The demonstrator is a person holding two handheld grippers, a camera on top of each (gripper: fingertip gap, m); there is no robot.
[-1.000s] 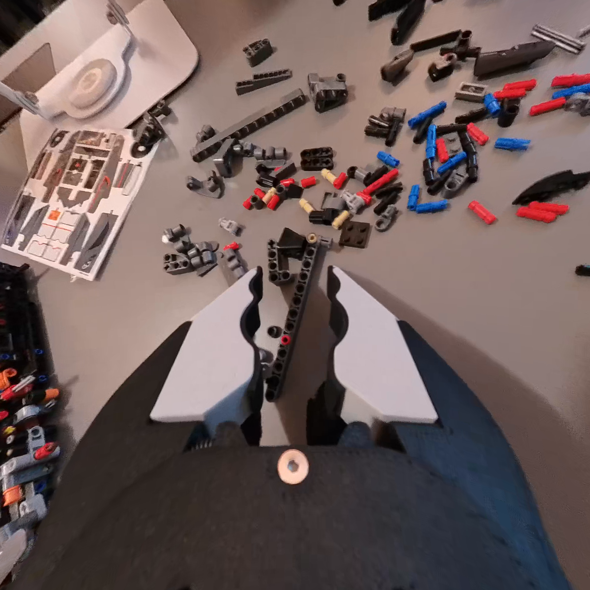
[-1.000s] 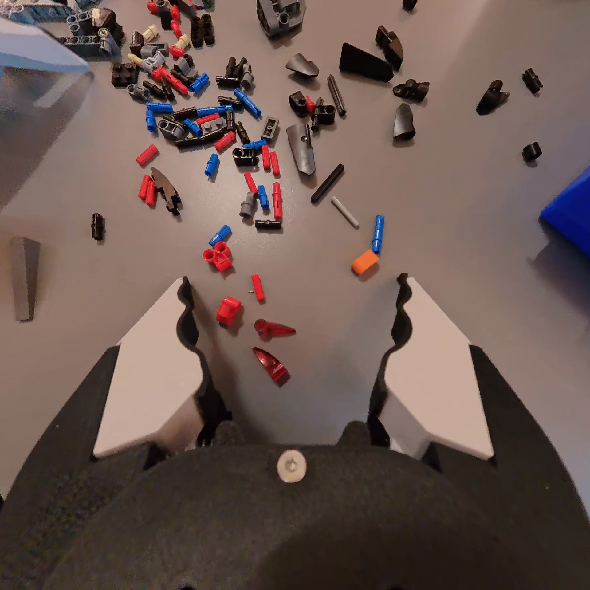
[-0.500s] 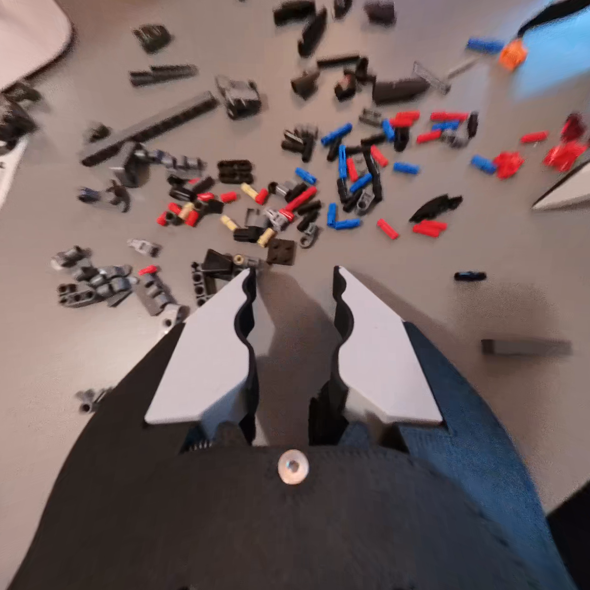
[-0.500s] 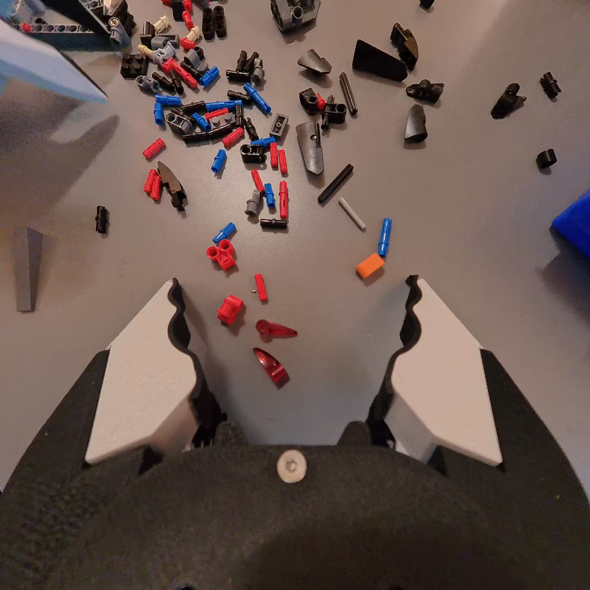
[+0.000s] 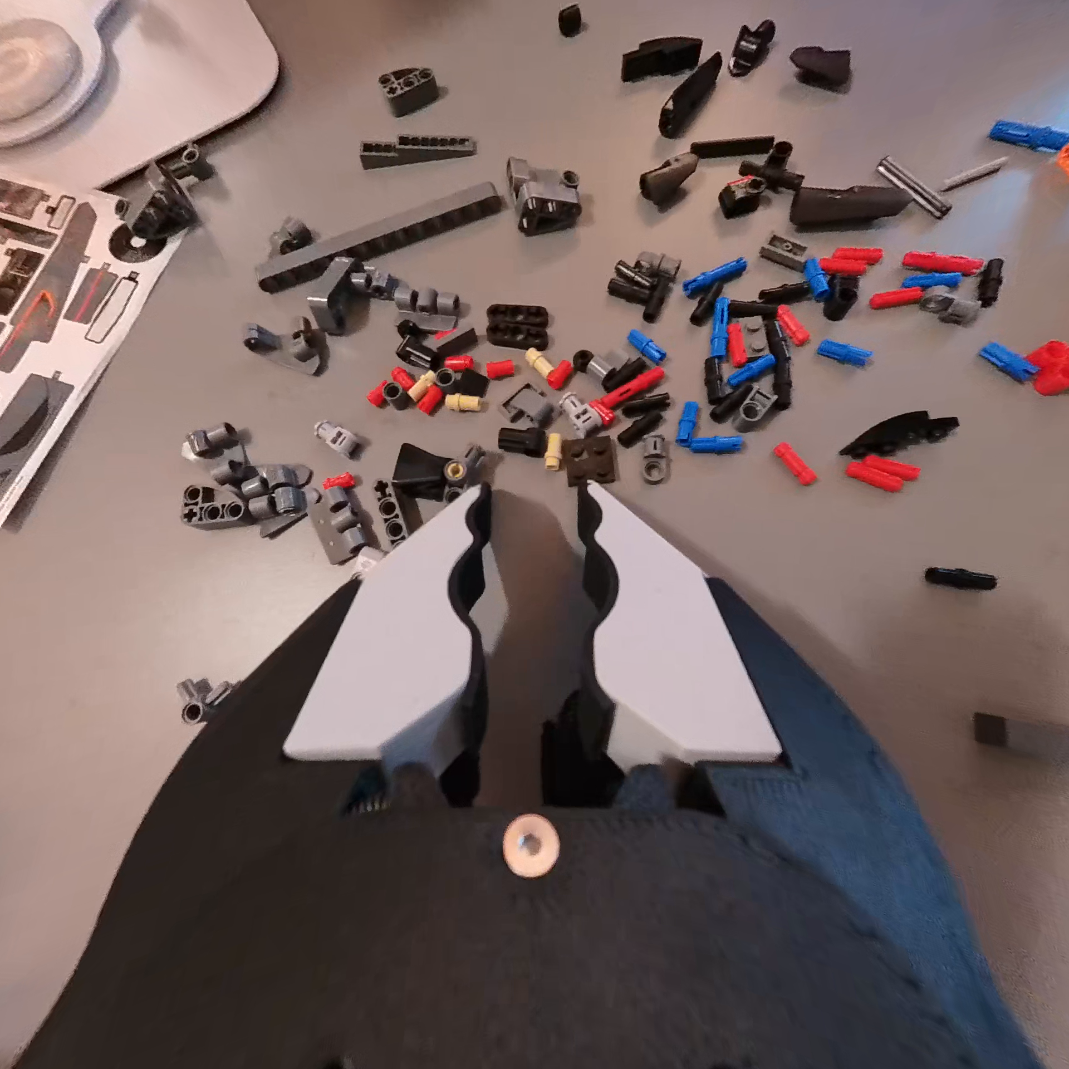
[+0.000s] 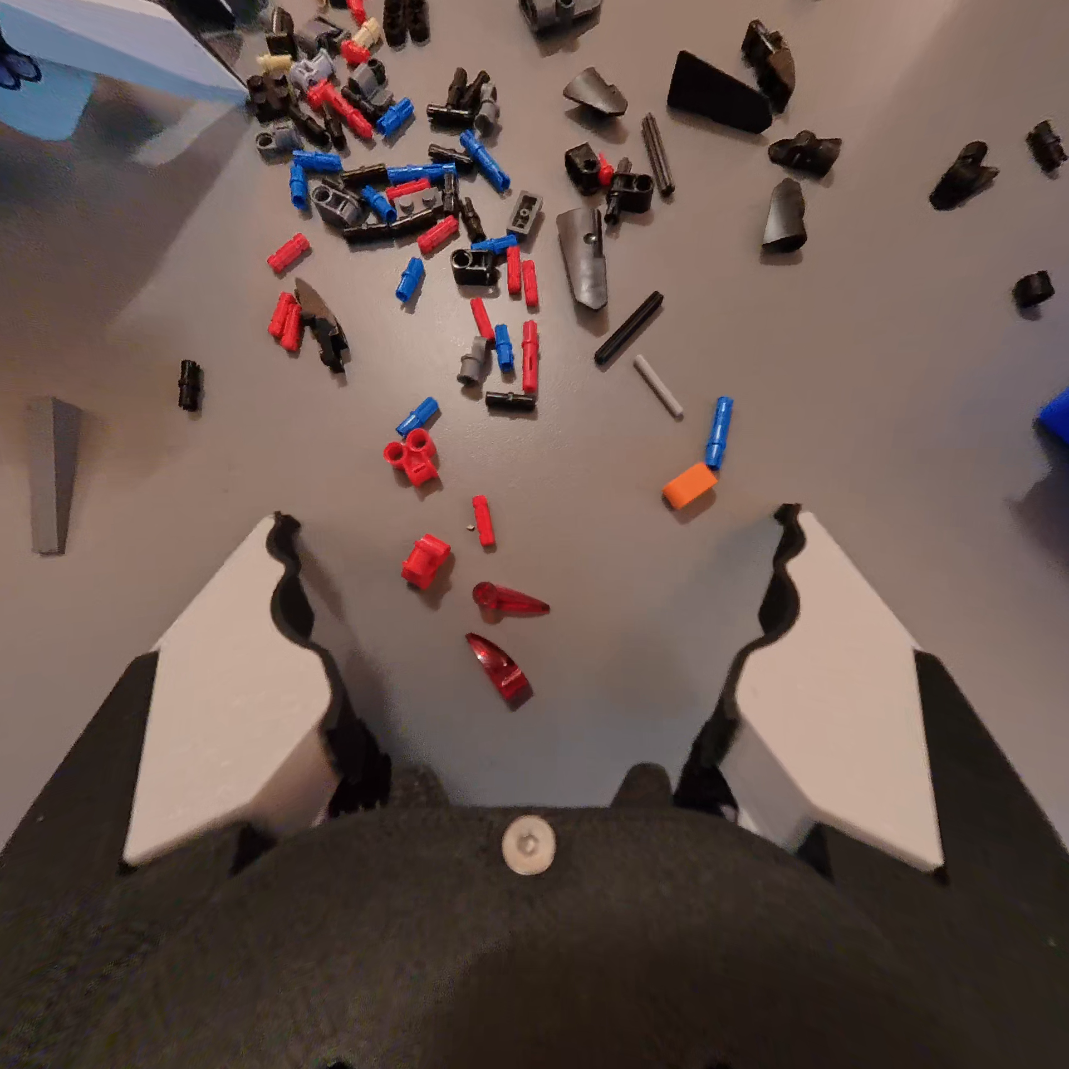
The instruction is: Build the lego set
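Note:
Loose lego pieces lie scattered on a grey table (image 5: 752,578). My left gripper (image 5: 532,497) is open by a narrow gap and empty, its tips just short of a black 2x2 plate (image 5: 590,460). A small black beam assembly (image 5: 416,480) with a tan pin is partly hidden behind its left finger (image 5: 405,607). A long dark grey beam (image 5: 382,243) lies farther off. My right gripper (image 6: 538,515) is wide open and empty. Between its fingers lie a red connector (image 6: 425,560), a red pin (image 6: 483,520) and two clear red pieces (image 6: 509,598).
A sticker sheet (image 5: 52,324) and a white tray (image 5: 144,75) lie at the far left. Red, blue and black pins (image 5: 752,347) cluster ahead. An orange piece (image 6: 688,485), a grey wedge (image 6: 52,474), a blue object (image 6: 1055,413) and a pale shape (image 6: 115,52) show in the right view.
The black beam assembly that lay between my left fingers is now behind the left finger. The left view swung right, then back left. The right gripper edged forward, still wide open.

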